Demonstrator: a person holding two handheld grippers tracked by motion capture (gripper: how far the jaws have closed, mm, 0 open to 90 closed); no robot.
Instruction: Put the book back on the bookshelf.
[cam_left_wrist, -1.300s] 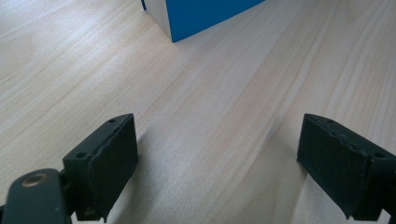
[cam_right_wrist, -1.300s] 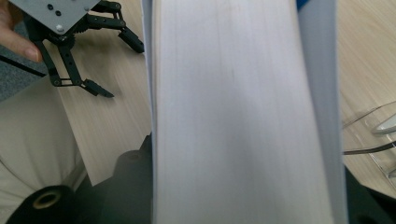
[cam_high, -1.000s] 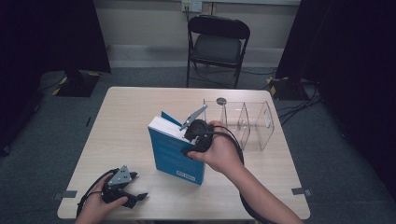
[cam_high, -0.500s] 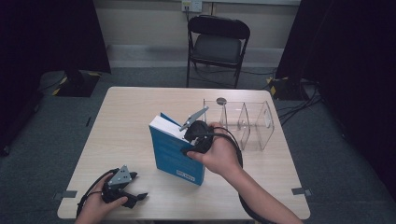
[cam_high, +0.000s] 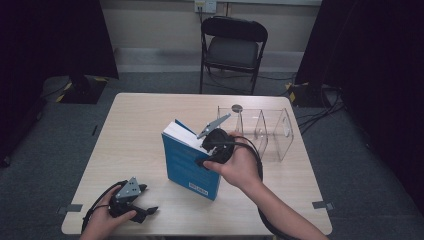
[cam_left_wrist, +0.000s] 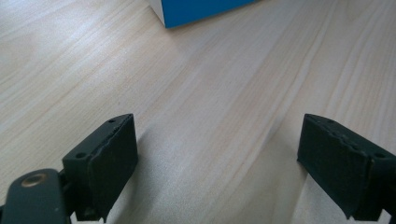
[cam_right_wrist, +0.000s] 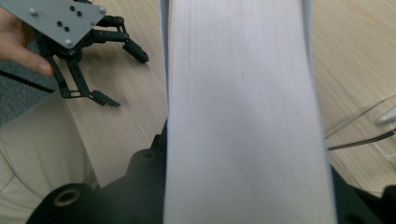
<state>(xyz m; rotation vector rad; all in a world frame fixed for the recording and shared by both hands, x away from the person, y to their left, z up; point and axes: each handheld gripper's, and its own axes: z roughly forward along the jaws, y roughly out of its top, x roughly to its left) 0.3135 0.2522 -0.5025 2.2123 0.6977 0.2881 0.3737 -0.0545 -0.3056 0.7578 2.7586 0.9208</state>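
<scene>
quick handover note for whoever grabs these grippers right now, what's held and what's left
Right gripper: its jaws have just been closing around the blue book, which stands on edge mid-table; in the right gripper view the page block runs between the jaws.
Left gripper: open, holding nothing, low over the near left corner of the table.
Clear divided rack: at the table's right, its slots look unfilled.
Done: book upright and gripped.
Left, most likely: carry the book over and slot it into the rack; the free gripper could steady the rack.
</scene>
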